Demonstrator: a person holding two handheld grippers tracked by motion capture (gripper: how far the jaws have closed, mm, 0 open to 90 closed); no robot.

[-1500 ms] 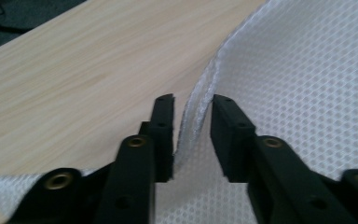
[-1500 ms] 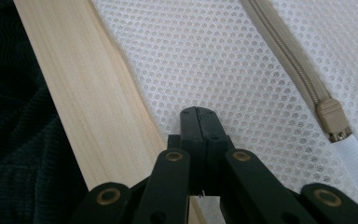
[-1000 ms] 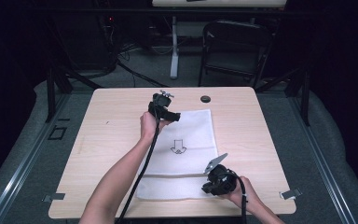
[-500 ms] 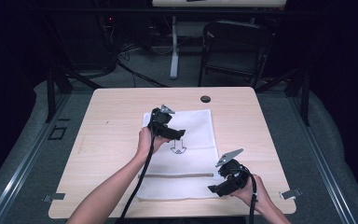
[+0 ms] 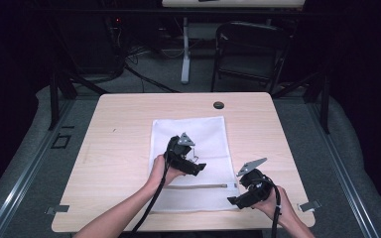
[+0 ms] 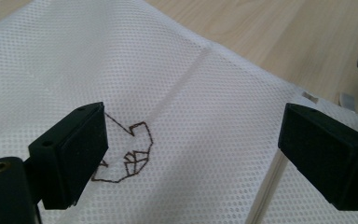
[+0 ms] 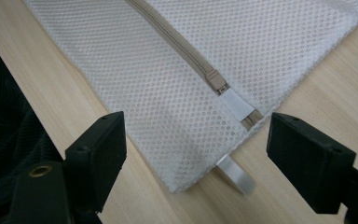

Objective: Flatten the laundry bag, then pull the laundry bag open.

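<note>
White mesh, a flat laundry bag [image 5: 193, 163], lies in the middle of the wooden table [image 5: 119, 144] in the high view, its zip [image 5: 198, 186] running across near the person's edge. The left gripper [image 5: 198, 167] hovers over the bag's centre, and the right gripper [image 5: 234, 202] sits at the bag's near right corner, just off its edge. A small black disc [image 5: 219, 104] rests on the table beyond the bag, and a dark chair [image 5: 250, 49] stands behind the table.

From the left gripper view, the 2 black jaws stand wide apart above the mesh, pressing on nothing; they have just been opening. Between them shows a brown stitched outline [image 6: 128, 151] on the fabric, with a pale seam [image 6: 186, 79] crossing the bag above it.

From the right gripper view, the jaws are also spread wide with nothing clamped, having just been opening. The bag's corner lies between them, with the beige zip ending in its slider [image 7: 216, 80], a white tab [image 7: 237, 105] over the zip's end, and a white loop [image 7: 237, 175] poking out from the corner onto the wood.
</note>
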